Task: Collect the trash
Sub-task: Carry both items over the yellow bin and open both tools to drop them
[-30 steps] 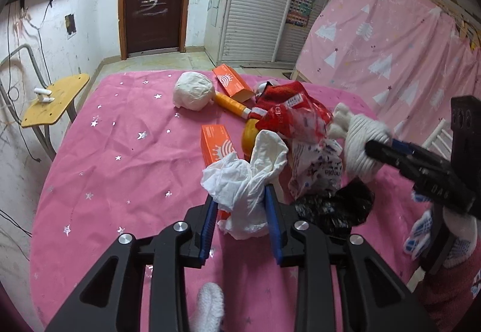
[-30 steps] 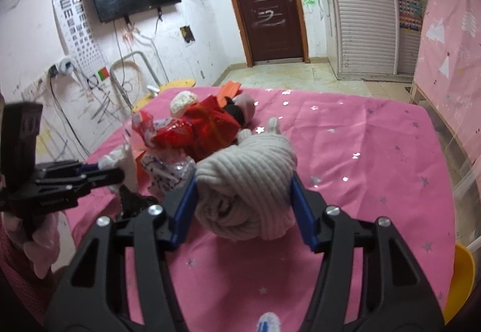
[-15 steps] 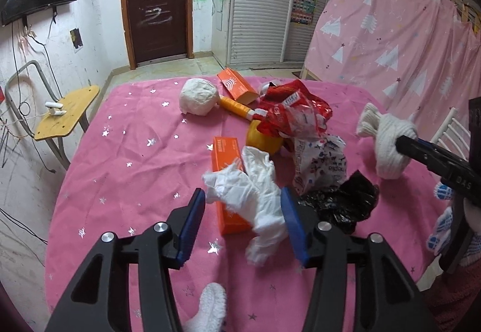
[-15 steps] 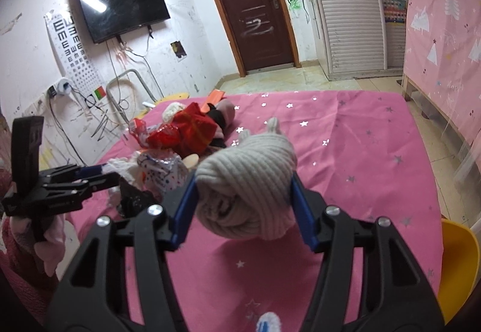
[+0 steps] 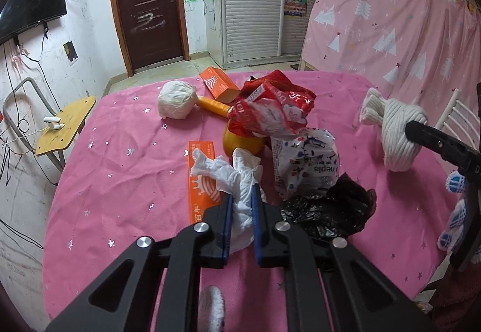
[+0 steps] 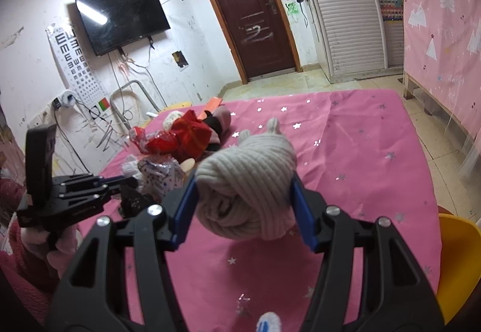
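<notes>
Left gripper (image 5: pixel 240 211) jaws clamped on white tissue (image 5: pixel 237 178) at 6 o'clock, right gripper (image 6: pixel 245 199) jaws clamped on rolled sock (image 6: pixel 249 178); red wrapper (image 5: pixel 270 112), black bag (image 5: pixel 327 208), orange box (image 5: pixel 200 178) were left on the bench (image 5: pixel 120 175), early stage.

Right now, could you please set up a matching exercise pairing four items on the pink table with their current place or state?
Things:
1. white tissue
2. rolled cream sock
3. white paper ball
4. black plastic bag

States:
A. lying free at the far side, beside an orange box
B. pinched between the left gripper fingers
C. crumpled on the cloth just right of the left gripper
D. held between the right gripper fingers

Pairs: 1-B, 2-D, 3-A, 4-C
</notes>
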`<state>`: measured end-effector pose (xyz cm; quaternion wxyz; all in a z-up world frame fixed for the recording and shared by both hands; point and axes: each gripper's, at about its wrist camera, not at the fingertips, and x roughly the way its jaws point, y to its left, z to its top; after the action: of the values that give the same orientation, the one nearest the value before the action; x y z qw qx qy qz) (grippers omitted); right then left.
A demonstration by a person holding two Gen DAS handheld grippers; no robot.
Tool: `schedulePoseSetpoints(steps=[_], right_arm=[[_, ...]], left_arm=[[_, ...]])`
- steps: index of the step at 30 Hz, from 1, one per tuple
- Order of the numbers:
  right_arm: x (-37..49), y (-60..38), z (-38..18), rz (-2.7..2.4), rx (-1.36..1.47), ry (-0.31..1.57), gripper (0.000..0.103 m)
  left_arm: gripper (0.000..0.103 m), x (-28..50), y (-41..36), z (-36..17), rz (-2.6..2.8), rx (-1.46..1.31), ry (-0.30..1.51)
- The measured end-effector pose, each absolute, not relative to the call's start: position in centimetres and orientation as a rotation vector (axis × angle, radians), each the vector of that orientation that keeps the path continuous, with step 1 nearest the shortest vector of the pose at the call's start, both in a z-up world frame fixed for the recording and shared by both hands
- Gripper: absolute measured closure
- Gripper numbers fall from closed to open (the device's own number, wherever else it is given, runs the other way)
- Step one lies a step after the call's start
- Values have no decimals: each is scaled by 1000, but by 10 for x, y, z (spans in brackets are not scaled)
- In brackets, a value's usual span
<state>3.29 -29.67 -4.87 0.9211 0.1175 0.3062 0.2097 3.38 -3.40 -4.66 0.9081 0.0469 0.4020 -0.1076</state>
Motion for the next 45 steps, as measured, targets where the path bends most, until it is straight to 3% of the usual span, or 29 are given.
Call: schedulePoseSetpoints(steps=[14, 23, 35, 37, 45], right_arm=[[11, -343, -18, 387, 308, 495, 46], [2, -392, -9, 251, 328, 455, 46], [-23, -481, -10, 44, 374, 420, 42], [-29, -495, -9, 23, 400, 407, 30], [-61, -541, -5, -105, 512, 290, 23]], left_arm=[[100, 4, -30, 23, -160, 86, 659], [100, 0, -116, 69, -426, 112, 593], [100, 3, -254, 63, -707, 153, 639], [100, 1, -271, 59, -743, 156, 654], [100, 3, -337, 32, -863, 171, 735]])
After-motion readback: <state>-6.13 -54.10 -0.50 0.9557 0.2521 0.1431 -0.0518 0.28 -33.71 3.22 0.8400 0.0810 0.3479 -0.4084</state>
